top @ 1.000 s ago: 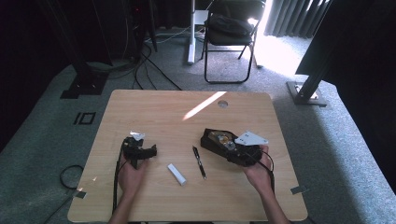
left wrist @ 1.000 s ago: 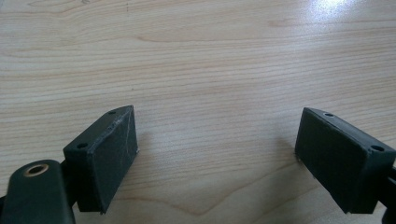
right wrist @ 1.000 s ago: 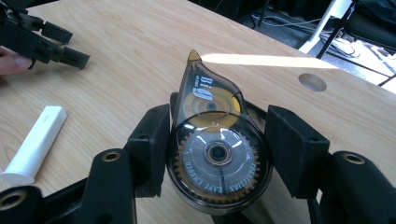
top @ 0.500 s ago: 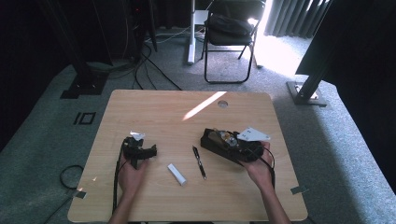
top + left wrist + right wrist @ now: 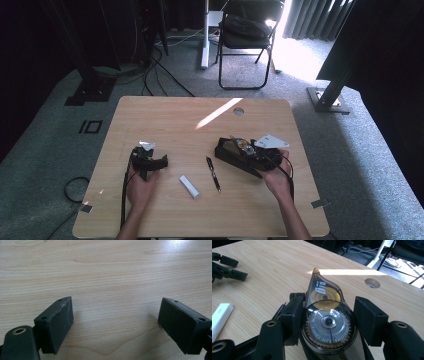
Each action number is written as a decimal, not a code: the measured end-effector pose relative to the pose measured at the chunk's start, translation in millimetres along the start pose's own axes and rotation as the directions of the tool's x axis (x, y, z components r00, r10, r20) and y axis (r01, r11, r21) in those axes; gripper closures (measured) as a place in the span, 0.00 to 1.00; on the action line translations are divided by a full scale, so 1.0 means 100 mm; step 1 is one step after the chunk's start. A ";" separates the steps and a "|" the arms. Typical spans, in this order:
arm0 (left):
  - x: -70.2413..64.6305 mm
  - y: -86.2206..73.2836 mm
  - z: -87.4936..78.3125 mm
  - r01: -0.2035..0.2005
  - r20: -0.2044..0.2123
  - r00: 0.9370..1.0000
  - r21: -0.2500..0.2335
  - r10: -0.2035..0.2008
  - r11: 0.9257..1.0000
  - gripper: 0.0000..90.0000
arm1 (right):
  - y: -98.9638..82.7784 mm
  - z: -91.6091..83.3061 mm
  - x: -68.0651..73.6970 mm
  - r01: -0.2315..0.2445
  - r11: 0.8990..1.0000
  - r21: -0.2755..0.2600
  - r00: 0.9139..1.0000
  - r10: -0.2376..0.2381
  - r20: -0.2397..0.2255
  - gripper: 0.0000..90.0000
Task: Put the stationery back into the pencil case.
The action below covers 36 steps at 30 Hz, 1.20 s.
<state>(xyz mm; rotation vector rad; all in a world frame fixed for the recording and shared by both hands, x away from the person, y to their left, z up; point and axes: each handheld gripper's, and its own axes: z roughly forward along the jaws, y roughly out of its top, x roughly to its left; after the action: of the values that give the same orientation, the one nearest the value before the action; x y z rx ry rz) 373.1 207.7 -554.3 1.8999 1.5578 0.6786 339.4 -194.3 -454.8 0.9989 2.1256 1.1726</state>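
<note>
While between jaws, one correction tape (image 5: 325, 315)

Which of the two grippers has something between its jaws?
The right gripper: a clear correction tape dispenser sits between its jaws. The left gripper is open over bare table.

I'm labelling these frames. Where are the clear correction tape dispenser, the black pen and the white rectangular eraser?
Clear correction tape dispenser (image 5: 325, 322), right gripper view, on its gear wheel.
Black pen (image 5: 213, 173), high view, mid-barrel.
White rectangular eraser (image 5: 189, 186), high view, its middle.
</note>
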 end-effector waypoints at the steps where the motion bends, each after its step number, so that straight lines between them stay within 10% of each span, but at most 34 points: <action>1: 0.00 0.00 0.00 0.000 0.000 1.000 0.001 0.000 1.000 0.15 | 0.00 0.01 -0.01 -0.004 1.000 0.001 1.000 0.004 0.001 0.47; 36: 0.00 0.00 0.00 0.000 0.000 1.000 0.001 0.000 1.000 0.15 | -0.14 0.17 -0.09 -0.019 0.998 0.059 1.000 0.019 0.004 0.47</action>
<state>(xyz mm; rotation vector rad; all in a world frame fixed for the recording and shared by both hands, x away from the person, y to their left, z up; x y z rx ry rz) 373.1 207.7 -554.3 1.9003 1.5582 0.6777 351.8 -197.8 -474.9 1.0480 2.1644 1.1222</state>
